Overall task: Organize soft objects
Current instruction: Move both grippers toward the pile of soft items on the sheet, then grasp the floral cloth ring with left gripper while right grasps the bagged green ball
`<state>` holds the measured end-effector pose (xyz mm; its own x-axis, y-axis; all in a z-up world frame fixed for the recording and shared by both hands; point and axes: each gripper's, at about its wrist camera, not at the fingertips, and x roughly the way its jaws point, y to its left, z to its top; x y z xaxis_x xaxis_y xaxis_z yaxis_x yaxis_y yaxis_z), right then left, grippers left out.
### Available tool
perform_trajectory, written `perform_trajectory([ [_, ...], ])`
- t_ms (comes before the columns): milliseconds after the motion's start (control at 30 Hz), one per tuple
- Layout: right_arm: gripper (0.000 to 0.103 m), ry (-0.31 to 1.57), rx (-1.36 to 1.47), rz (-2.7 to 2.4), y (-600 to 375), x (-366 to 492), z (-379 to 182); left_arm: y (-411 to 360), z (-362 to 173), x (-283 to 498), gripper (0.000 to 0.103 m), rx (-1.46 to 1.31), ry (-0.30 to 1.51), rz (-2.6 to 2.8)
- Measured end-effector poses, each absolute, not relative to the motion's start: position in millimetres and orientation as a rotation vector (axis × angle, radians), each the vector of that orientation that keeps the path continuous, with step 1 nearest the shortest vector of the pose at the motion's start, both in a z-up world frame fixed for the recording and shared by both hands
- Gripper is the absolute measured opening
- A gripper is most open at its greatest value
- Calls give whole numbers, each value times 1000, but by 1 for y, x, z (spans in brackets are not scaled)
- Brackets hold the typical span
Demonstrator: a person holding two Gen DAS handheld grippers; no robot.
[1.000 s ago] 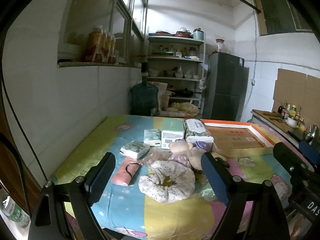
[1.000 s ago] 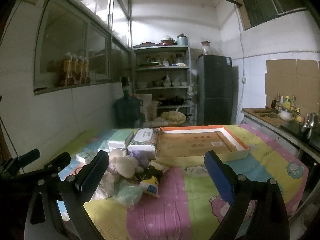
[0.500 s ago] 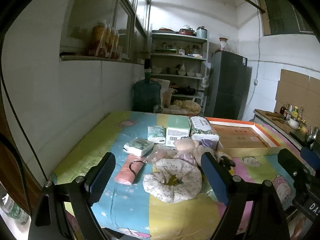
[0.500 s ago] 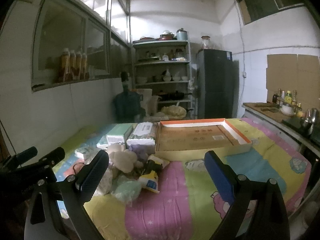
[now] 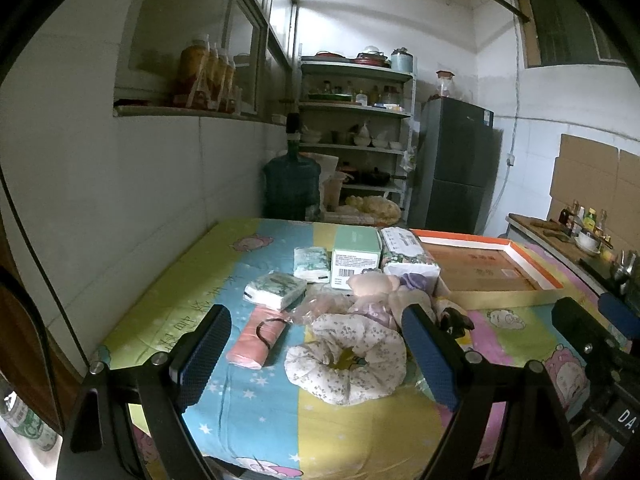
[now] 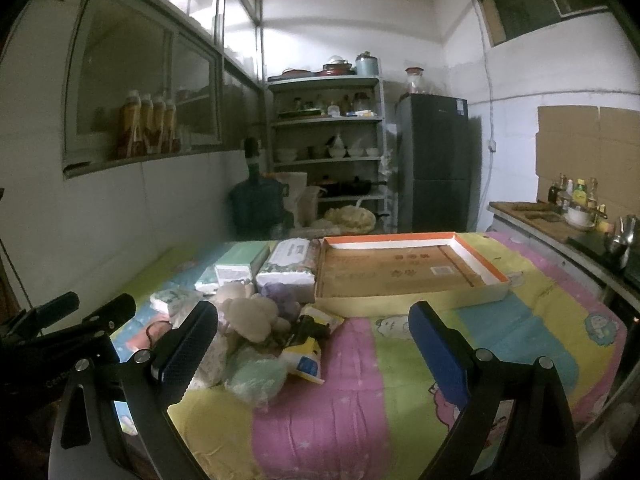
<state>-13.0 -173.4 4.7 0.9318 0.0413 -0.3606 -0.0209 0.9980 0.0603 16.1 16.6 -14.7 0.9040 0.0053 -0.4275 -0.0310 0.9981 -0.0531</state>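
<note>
While both tools hover low over the near edge of a table under a pastel cartoon-print cloth [image 5: 168, 280], the left wrist cam alone shows a white floral fabric ring cushion [image 5: 348, 364] lying btwn the spread fingers of the left gripper [image 5: 316, 354], plus a pink rolled cloth w/ black band [image 5: 258, 336] just beside it. Right wrist cam instead shows a mint-green fuzzy bundle in clear plastic [image 6: 256, 376] and a yellow-blue packet [image 6: 304, 358] at the pile's near side, w/ the beige plush doll [image 6: 250, 312] behind. Right gripper [image 6: 314, 352] is also wide apart, gripping nothing, level, aimed at the shallow orange-rimmed cardboard tray [image 6: 408, 296] farther back. Tissue packs and a green box sit left of the tray.
</note>
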Motion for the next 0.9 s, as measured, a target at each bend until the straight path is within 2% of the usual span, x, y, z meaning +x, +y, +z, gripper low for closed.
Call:
perform_trajectory([
  [900, 97, 418, 62, 104, -158, 0, -19, 39, -31, 21, 87, -66, 457, 4],
])
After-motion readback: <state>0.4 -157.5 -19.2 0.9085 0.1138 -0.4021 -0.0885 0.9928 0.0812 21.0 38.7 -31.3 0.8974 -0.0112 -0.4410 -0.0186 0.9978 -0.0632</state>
